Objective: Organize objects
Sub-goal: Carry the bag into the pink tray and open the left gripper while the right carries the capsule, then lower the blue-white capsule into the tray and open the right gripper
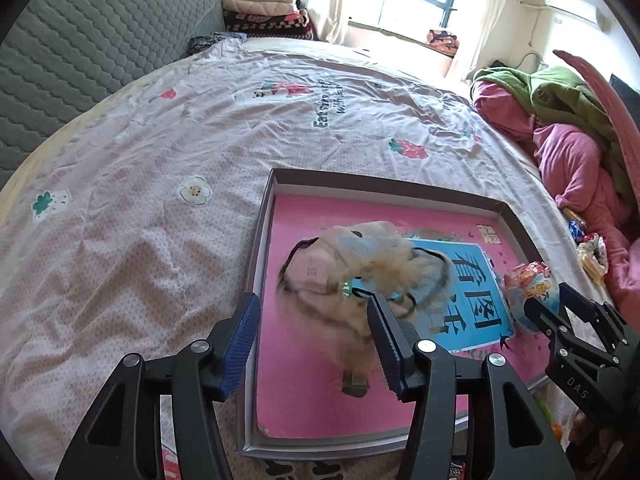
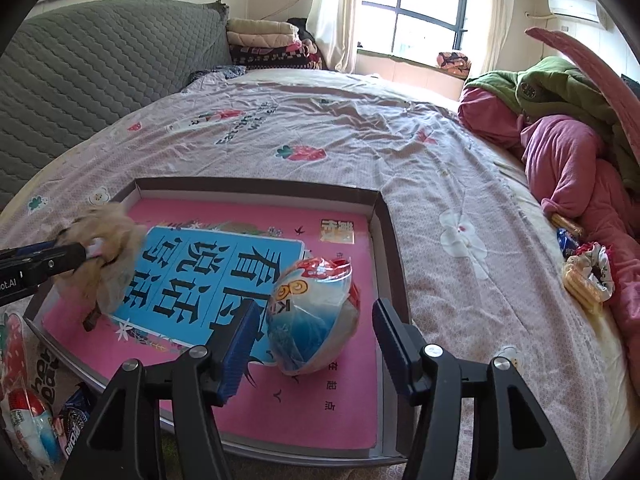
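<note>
A shallow box (image 1: 264, 216) with a pink book inside lies on the bed; it also shows in the right wrist view (image 2: 384, 216). A blurred furry tan item in a clear bag (image 1: 360, 268) is over the box's left part, between my left gripper's (image 1: 316, 336) open fingers; whether it touches them I cannot tell. In the right wrist view the furry item (image 2: 104, 256) is at the left gripper's tip. A round snack pack in red, white and blue wrap (image 2: 316, 316) rests in the box. My right gripper (image 2: 316, 340) is open around it.
The bed sheet (image 1: 160, 152) spreads left and beyond the box. Pink and green bedding (image 2: 568, 152) is piled at the right, with small snacks and a scrunchie (image 2: 592, 276) beside it. More snack packs (image 2: 32, 416) lie at the near left. A grey headboard (image 1: 80, 48) stands behind.
</note>
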